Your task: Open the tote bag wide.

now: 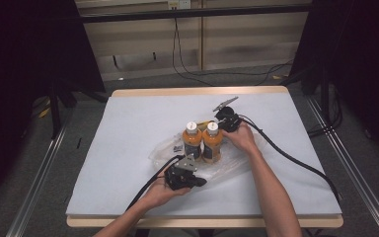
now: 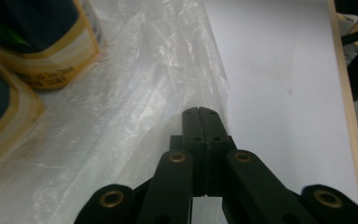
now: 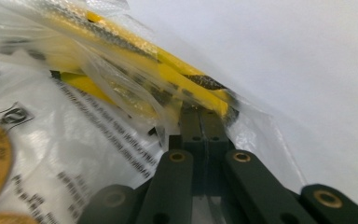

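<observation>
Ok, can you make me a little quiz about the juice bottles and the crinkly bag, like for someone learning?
1. True or false: the two orange bottles stand upright, side by side, on the clear plastic bag.
2. What are the jaws of the left gripper shut on?
A. a bottle cap
B. the bag's clear edge
C. a cable
3. Fill in: the right gripper pinches the bag where its print is black and ______.

Key
1. True.
2. B.
3. Yellow.
</observation>
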The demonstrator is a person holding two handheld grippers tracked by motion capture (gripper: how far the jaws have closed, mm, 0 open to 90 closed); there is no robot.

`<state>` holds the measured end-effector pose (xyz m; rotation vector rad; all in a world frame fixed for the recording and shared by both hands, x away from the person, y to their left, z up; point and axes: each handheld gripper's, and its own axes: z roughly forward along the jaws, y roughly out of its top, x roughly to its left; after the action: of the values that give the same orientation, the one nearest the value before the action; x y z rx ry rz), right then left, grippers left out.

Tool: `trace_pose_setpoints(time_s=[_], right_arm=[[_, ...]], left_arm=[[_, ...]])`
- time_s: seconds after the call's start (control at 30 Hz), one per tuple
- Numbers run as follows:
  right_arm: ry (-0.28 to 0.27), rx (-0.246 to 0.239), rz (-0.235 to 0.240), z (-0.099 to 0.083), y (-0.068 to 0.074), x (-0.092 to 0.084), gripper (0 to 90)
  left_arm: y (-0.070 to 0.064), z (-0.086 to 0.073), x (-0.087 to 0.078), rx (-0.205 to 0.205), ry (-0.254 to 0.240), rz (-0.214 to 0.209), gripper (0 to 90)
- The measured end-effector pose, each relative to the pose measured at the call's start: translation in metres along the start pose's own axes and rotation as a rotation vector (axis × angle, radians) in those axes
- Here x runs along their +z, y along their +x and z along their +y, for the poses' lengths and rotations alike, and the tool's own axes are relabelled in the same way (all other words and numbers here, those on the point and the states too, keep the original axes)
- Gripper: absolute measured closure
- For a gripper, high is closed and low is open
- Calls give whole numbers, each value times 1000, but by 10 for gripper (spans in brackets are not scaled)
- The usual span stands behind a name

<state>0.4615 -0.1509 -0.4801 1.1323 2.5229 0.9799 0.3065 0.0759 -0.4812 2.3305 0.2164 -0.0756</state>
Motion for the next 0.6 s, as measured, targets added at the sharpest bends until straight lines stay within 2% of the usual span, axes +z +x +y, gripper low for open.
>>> trace_pose_setpoints(time_s=[0.03,0.27,0.33,0.37,0.47,0.5,0.57,0.6], right_arm=[[0,0,-7,1,-2,1,900],[9,16,-41,6,-2,4,900],[3,24,-61,7,-4,6,900],[-4,22,-60,8,-5,7,900],[-8,38,-59,10,-8,9,900],[-6,48,-59,10,-9,9,900],[-7,33,-54,11,-11,10,900],[8,38,-53,12,-10,10,900]], left_arm=[[-1,-1,1,-4,-23,-6,900],[-4,-1,1,2,-16,-4,900],[-4,-1,1,5,-10,-16,900],[-6,-1,1,1,-19,-15,900],[-6,-1,0,13,-6,-33,900],[-6,-1,0,17,5,-25,900],[-7,-3,1,4,-19,-37,900],[-8,-3,0,15,-11,-39,900]])
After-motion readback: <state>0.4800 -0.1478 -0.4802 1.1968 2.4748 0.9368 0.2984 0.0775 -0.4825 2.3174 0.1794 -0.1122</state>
